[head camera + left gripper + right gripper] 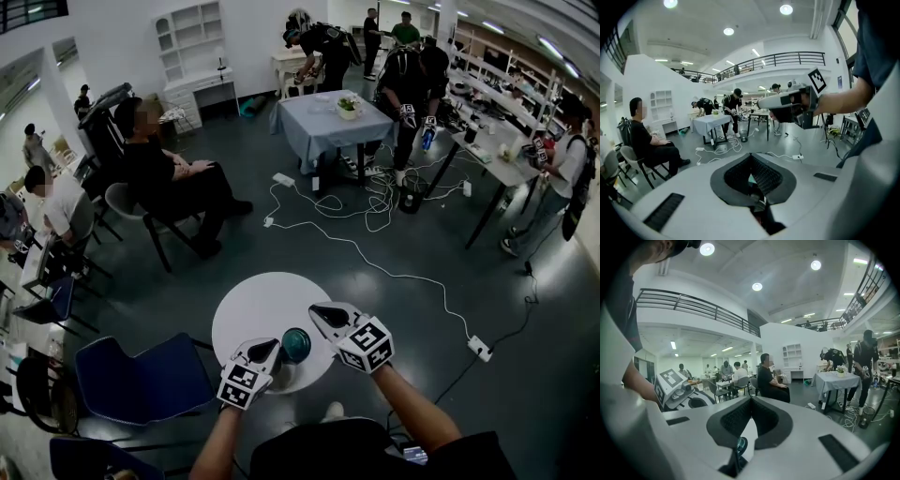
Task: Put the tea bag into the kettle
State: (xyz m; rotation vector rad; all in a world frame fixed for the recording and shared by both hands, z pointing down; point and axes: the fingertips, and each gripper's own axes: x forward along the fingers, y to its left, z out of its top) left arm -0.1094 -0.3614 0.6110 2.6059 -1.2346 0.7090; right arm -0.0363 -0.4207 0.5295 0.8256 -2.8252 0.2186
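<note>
A teal kettle stands on the round white table, near its front edge. My left gripper hovers just left of the kettle with its jaw tips together. My right gripper hangs just above and to the right of it, also shut. In the left gripper view the jaws meet at the tip, and a small teal patch shows in the gap behind them. I cannot tell whether this is the kettle. The right gripper view shows the kettle below the shut jaws. I cannot make out a tea bag anywhere.
A blue chair stands left of the table. A seated person is further back on the left. Cables and a power strip trail across the floor to the right. A cloth-covered table and several standing people are at the back.
</note>
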